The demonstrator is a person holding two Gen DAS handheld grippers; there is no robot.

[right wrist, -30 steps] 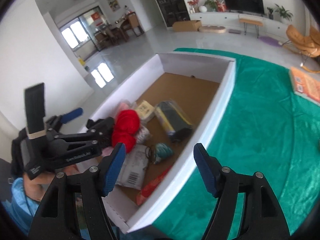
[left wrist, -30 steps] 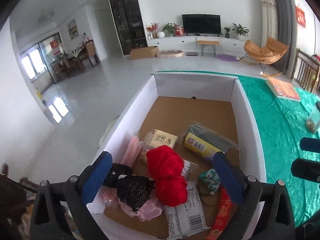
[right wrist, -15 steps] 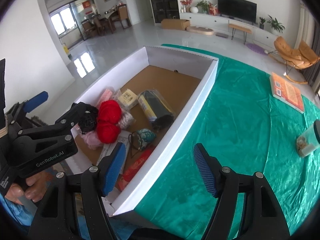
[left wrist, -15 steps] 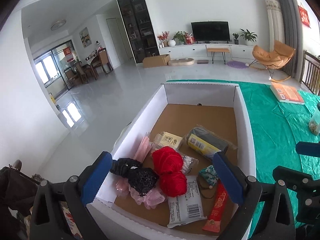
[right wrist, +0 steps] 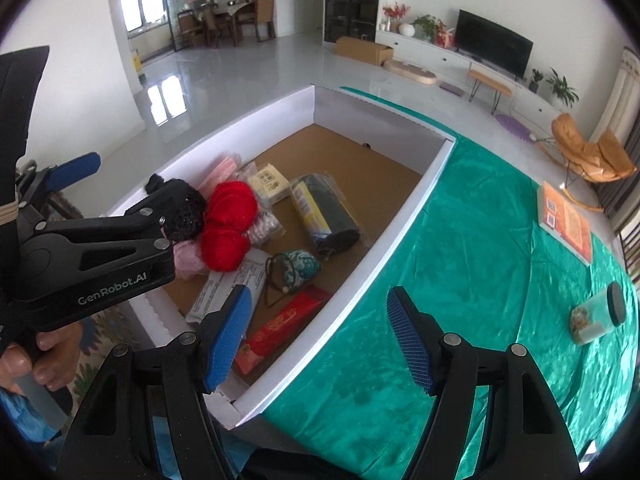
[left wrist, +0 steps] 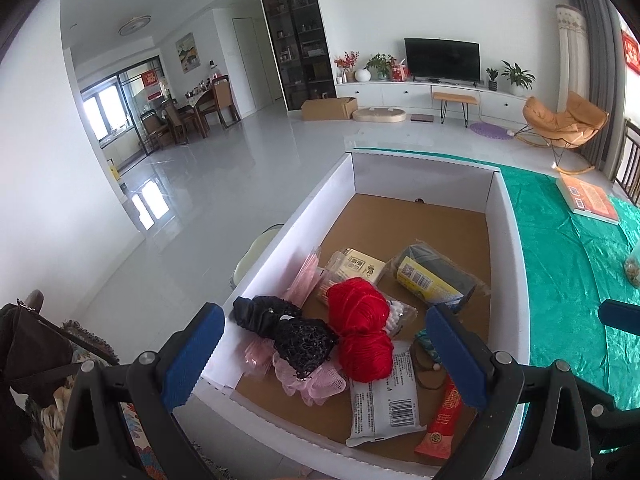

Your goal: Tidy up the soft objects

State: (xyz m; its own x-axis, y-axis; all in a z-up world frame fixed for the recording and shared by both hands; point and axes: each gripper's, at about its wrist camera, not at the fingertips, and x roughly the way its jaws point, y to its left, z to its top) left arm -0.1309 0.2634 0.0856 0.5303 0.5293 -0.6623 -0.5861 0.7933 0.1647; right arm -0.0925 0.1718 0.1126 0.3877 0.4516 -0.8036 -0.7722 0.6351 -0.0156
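- In the near-left corner of the white box (left wrist: 506, 232): the soft things lie heaped together, with two red yarn balls (left wrist: 362, 330) against a black lace bundle (left wrist: 298, 338) that lies over pink mesh (left wrist: 316, 376).
- Handling, judged: all light and squashy, apt to snag or trail; pinch the yarn across its middle and the lace at its thickest bunch.
- Around them are crinkly packets, likely slippery: a white barcode pouch (left wrist: 384, 400), a red envelope (left wrist: 442, 420), a teal drawstring pouch (right wrist: 294, 268) and a dark roll in film (right wrist: 326, 212).
- Left gripper (left wrist: 320, 360) is above the near wall, fingers spread wide, holding nothing.
- Right gripper (right wrist: 316, 340) is over the box's right wall, fingers likewise apart and empty.
- Room: the far half of the box floor is bare; the green cloth on the desk (right wrist: 460, 260) is broadly open; the box walls are the edges to clear.
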